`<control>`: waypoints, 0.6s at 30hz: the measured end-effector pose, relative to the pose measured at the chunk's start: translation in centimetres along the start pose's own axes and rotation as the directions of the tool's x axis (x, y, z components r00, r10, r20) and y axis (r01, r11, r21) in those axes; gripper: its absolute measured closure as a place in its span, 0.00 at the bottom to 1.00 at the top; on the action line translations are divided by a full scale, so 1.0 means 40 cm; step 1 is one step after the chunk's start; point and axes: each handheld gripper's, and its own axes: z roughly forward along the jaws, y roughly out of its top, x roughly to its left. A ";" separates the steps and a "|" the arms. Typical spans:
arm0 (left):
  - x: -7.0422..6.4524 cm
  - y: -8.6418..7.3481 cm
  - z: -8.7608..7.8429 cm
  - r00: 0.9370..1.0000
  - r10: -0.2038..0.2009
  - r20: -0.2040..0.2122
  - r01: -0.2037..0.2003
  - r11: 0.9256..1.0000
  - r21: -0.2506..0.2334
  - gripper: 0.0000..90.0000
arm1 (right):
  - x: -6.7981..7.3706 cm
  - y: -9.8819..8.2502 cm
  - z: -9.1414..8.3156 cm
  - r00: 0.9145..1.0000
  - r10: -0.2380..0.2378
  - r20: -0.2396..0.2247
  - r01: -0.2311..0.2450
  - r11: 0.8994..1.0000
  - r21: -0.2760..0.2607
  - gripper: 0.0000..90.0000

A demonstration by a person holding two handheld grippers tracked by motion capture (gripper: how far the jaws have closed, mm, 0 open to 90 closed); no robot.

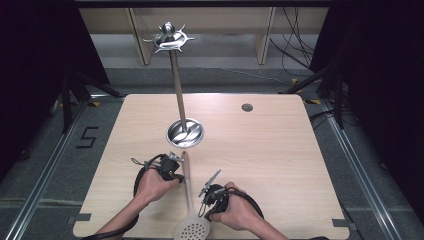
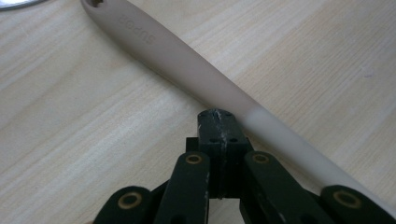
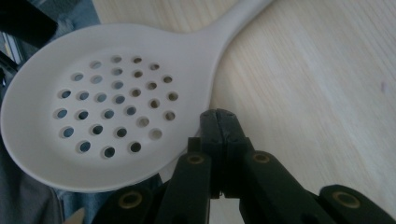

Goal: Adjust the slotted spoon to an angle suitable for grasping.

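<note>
A beige slotted spoon (image 1: 189, 200) lies on the wooden table (image 1: 270, 150), its handle pointing away toward the metal stand's base (image 1: 185, 133) and its perforated bowl (image 3: 107, 107) hanging over the table's near edge. My left gripper (image 1: 172, 167) rests just left of the handle (image 2: 187, 60), jaws pressed together with nothing between them (image 2: 218, 116). My right gripper (image 1: 207, 192) sits right of the spoon's neck, also shut and empty (image 3: 219, 116), its tip beside the bowl's rim.
A tall metal utensil stand (image 1: 176, 75) with hooks at its top (image 1: 168, 37) rises from a round base at the table's middle. A small round hole (image 1: 247, 107) is at the back right. Floor rails and cables surround the table.
</note>
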 end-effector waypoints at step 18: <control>0.007 0.002 -0.014 1.000 -0.030 -0.008 0.029 0.999 -0.040 0.98 | 0.027 0.012 0.031 1.000 0.010 -0.029 -0.013 0.995 -0.102 0.94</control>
